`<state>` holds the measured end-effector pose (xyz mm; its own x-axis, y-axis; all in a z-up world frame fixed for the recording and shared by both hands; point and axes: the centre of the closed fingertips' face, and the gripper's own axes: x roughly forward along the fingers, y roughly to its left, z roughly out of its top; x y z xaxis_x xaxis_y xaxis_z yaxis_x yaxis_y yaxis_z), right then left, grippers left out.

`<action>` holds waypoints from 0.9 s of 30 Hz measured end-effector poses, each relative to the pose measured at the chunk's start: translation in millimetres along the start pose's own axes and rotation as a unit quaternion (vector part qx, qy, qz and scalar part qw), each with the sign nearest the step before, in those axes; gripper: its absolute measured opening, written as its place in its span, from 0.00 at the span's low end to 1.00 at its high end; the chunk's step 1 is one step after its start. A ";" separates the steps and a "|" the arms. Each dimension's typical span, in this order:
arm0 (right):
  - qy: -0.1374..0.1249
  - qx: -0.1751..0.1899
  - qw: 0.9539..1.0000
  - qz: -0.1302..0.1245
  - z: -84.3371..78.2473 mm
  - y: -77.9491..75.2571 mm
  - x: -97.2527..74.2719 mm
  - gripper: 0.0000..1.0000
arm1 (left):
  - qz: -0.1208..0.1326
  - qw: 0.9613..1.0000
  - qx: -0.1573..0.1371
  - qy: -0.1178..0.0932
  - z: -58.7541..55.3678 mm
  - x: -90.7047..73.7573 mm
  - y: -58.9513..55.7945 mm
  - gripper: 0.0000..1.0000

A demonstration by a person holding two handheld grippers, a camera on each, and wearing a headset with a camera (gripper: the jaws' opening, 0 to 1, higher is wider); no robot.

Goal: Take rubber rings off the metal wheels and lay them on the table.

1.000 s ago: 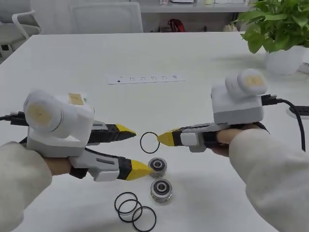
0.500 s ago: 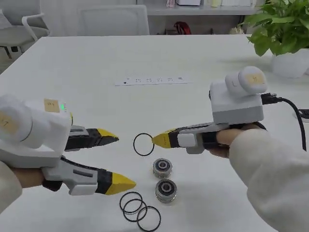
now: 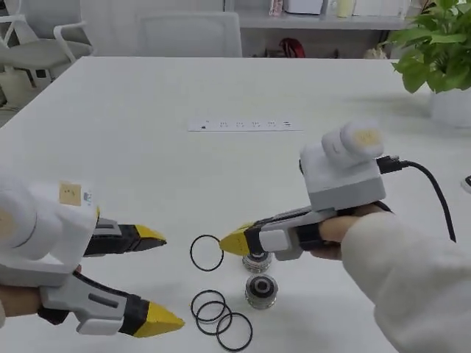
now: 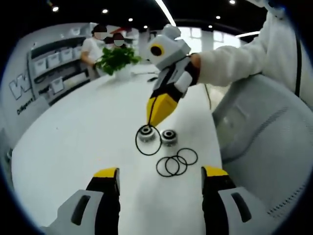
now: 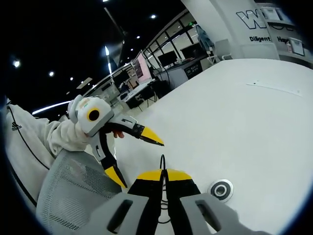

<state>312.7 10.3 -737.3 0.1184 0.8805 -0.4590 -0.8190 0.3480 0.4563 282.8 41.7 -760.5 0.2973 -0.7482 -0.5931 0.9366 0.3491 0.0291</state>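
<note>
Black thin rubber ring (image 3: 191, 253) is free of the wheels and hangs from the yellow tips of the right gripper (image 3: 234, 243), whose jaws are pressed together on its edge; in the right gripper view we see the ring standing up between the two closed tips. Compared with one second ago, this gripper has come lower and closer to the white table (image 3: 147, 132), so the ring is now just beside the two small round metal wheels (image 3: 261, 290), at their left, and near the three rings (image 3: 219, 321) which already lie flat and overlapping on the table. The left gripper (image 3: 168, 280) was near the wheels before; now it is drawn back to the left, well apart from them, with its jaws spread wide and nothing between them. We judge from this that the pulling part of the step is finished and only the laying down remains: the right jaws should open when the ring is low over a bare place beside the pile. Whether the wheels carry more rings we cannot tell.
</note>
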 end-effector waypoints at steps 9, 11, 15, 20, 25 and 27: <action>0.044 -0.008 0.999 0.016 -21.2 5.5 10.9 0.00 | -0.015 1.000 -0.009 0.012 -12.5 5.2 -7.5 0.69; 0.054 -0.008 0.998 0.016 -25.9 4.5 13.0 0.00 | -0.018 1.000 -0.010 0.013 -13.7 5.7 -8.7 0.69; 0.072 -0.007 0.997 0.019 -35.1 5.0 17.1 0.00 | -0.020 1.000 -0.012 0.012 -13.7 6.4 -10.2 0.68; 0.096 -0.013 0.995 0.022 -46.5 6.5 21.3 0.00 | -0.022 1.000 -0.015 0.010 -13.9 6.4 -10.9 0.69; 0.116 -0.016 0.993 0.016 -57.4 3.9 23.4 0.00 | -0.021 1.000 -0.019 0.011 -15.5 6.5 -10.8 0.68; 0.123 -0.018 0.992 0.012 -61.7 2.3 24.7 0.00 | -0.023 0.999 -0.020 0.012 -16.1 6.9 -11.5 0.68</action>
<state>279.1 13.0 -794.6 -0.0386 0.7819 -0.6222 -0.8400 0.3118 0.4440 271.1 41.6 -777.9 0.2499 -0.7502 -0.6122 0.9406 0.3382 -0.0306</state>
